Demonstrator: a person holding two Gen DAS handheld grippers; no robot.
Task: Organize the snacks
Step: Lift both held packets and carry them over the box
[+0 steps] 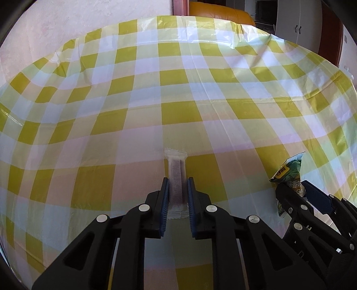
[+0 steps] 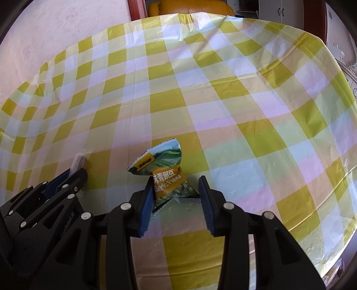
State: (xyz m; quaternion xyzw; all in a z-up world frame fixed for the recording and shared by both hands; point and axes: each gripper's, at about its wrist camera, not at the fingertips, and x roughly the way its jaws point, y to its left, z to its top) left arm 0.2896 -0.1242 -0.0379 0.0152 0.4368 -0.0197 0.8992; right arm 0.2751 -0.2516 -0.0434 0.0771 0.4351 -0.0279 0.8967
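Observation:
My left gripper (image 1: 177, 180) is shut on a thin clear-wrapped snack bar (image 1: 175, 172) that points away from me, just above the checked tablecloth (image 1: 178, 89). My right gripper (image 2: 176, 178) is partly open around a green and orange pea snack packet (image 2: 166, 176); the left pad touches the packet and the right pad stands a little apart. The right gripper and packet (image 1: 290, 174) show at the right of the left wrist view. The left gripper with its bar (image 2: 78, 161) shows at the left of the right wrist view.
A yellow-and-white checked plastic cloth covers the table (image 2: 200, 89). An orange leather seat (image 1: 221, 13) stands behind the far edge. A pink wall (image 1: 67, 22) is at the left. White cabinets (image 1: 296, 20) stand at the far right.

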